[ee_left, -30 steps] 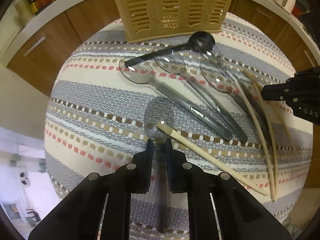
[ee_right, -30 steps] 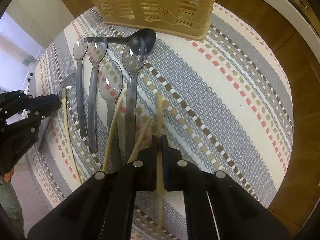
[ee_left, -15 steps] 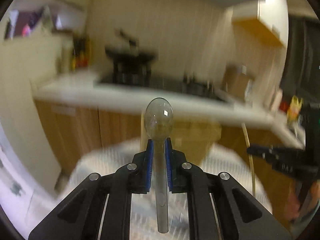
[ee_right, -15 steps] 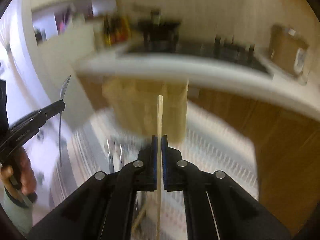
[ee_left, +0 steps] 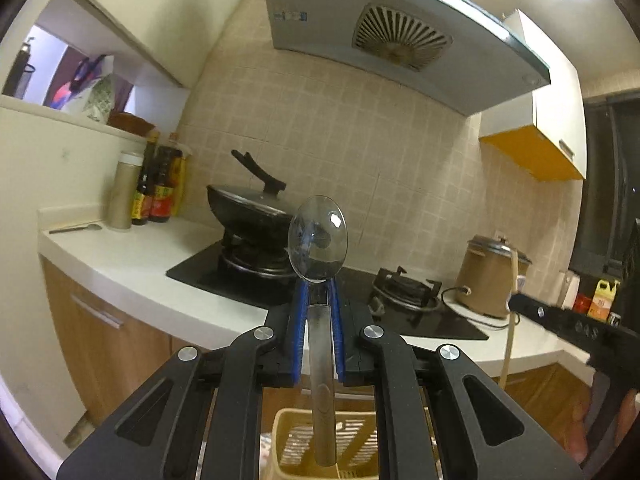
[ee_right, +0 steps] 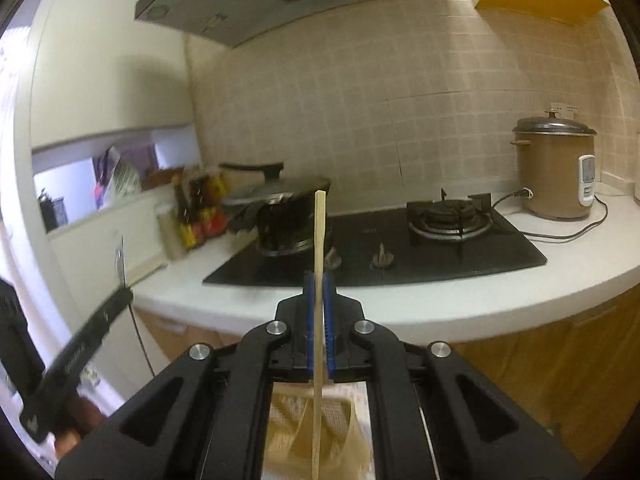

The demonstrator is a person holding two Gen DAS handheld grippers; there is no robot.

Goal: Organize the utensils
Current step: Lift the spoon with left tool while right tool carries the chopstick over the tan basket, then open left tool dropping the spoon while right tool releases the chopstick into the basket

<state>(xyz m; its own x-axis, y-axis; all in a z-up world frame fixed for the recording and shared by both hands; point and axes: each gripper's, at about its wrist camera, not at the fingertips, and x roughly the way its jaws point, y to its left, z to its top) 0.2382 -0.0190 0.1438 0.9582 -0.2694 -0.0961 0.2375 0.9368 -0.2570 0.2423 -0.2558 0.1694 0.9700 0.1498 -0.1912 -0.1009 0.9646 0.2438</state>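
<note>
My left gripper (ee_left: pixel 319 286) is shut on a clear plastic spoon (ee_left: pixel 318 236), held upright with its bowl up and its handle hanging down over the yellow slotted utensil basket (ee_left: pixel 320 446). My right gripper (ee_right: pixel 318 280) is shut on a wooden chopstick (ee_right: pixel 319 232), held upright, its lower end over the same basket (ee_right: pixel 316 432). The right gripper and its chopstick (ee_left: pixel 510 320) show at the right of the left wrist view. The left gripper and its spoon (ee_right: pixel 119 260) show at the left of the right wrist view. The table and the other utensils are out of view.
Beyond the basket runs a white kitchen counter (ee_left: pixel 132 268) with a black gas hob (ee_right: pixel 400 248), a lidded black wok (ee_left: pixel 248 208), sauce bottles (ee_left: pixel 156 192) and a brown rice cooker (ee_right: pixel 554 172). A range hood (ee_left: pixel 400 28) hangs above.
Both grippers have lifted their utensils off the striped mat and tilted from looking down at the table to looking level at the kitchen wall, with the basket now below them.
</note>
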